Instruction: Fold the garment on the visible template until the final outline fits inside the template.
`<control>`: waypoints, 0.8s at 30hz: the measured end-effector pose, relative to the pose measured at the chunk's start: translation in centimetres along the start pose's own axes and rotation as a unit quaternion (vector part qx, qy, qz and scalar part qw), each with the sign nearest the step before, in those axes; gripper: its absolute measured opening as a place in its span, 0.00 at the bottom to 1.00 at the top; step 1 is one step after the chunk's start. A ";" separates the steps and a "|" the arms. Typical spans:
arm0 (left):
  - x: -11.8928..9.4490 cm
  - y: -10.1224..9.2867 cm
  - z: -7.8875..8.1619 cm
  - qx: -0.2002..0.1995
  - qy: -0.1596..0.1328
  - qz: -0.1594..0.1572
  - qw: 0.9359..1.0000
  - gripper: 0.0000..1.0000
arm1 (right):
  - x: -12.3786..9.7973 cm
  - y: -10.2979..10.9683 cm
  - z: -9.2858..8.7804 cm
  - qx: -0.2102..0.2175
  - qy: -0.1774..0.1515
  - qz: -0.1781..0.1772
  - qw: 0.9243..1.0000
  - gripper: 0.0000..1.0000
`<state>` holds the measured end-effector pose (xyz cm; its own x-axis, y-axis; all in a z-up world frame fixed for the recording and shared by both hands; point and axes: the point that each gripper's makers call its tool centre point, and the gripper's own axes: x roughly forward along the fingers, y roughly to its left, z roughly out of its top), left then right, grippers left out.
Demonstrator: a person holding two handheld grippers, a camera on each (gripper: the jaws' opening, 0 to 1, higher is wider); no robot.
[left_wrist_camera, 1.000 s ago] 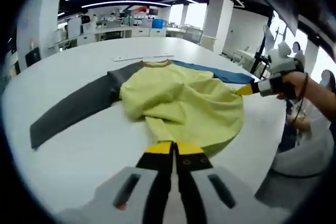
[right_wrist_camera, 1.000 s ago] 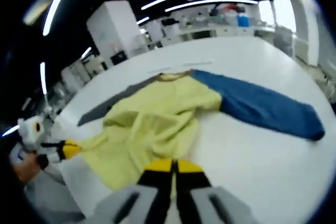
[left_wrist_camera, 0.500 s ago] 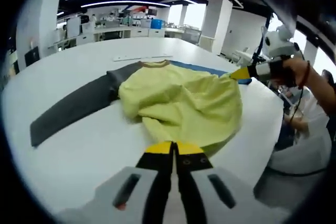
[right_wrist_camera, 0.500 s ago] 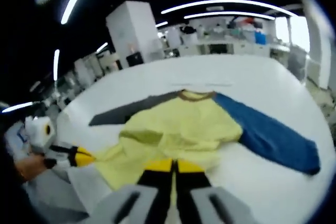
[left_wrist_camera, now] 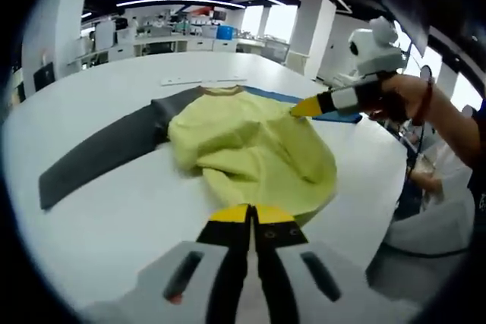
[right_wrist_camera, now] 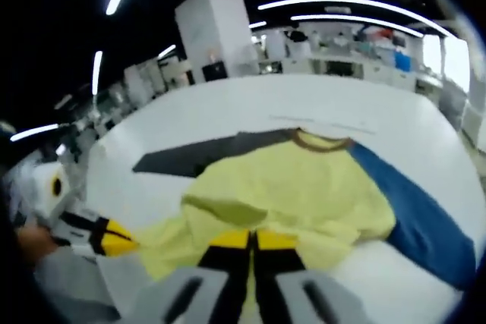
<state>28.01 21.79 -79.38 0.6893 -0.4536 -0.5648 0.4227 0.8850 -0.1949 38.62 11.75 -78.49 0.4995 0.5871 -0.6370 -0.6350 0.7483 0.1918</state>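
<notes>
My left gripper has its fingers clamped on the near hem of the yellow sweatshirt, and my right gripper is pinched on the hem too, holding it off the white table. The shirt lies mid-table, collar toward the far edge, grey sleeve and blue sleeve spread out sideways. I judge the cloth light, soft and floppy; it bunches easily, so holding hem corners suits the fold
</notes>
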 end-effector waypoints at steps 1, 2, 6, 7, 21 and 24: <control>0.0 0.1 -0.1 -0.001 0.000 0.002 1.000 0.00 | 0.3 0.1 -0.1 -0.005 0.004 0.001 1.000 0.00; 0.0 0.1 -0.1 -0.002 0.000 0.002 1.000 0.00 | 0.5 0.3 -0.5 -0.009 0.011 0.002 1.000 0.00; 0.0 0.1 -0.5 -0.007 0.004 0.007 1.000 0.00 | 1.8 0.5 -1.4 -0.019 0.032 0.004 0.999 0.00; 0.0 0.2 -0.7 -0.007 0.007 0.009 1.000 0.00 | 2.0 0.6 -1.7 -0.021 0.036 0.004 0.999 0.00; -0.4 0.1 -1.8 0.012 0.033 0.016 0.999 0.00 | -0.5 0.8 -2.2 0.007 0.026 0.040 0.999 0.13; -0.6 0.1 -1.5 0.019 0.034 0.013 0.999 0.03 | -2.2 0.6 -2.7 0.005 0.028 0.045 0.999 0.16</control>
<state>26.73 22.27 -80.21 0.6601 -0.4208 -0.6222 0.4272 0.8916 -0.1498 35.56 10.04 -79.05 0.4073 0.6334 -0.6579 -0.6690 0.6973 0.2572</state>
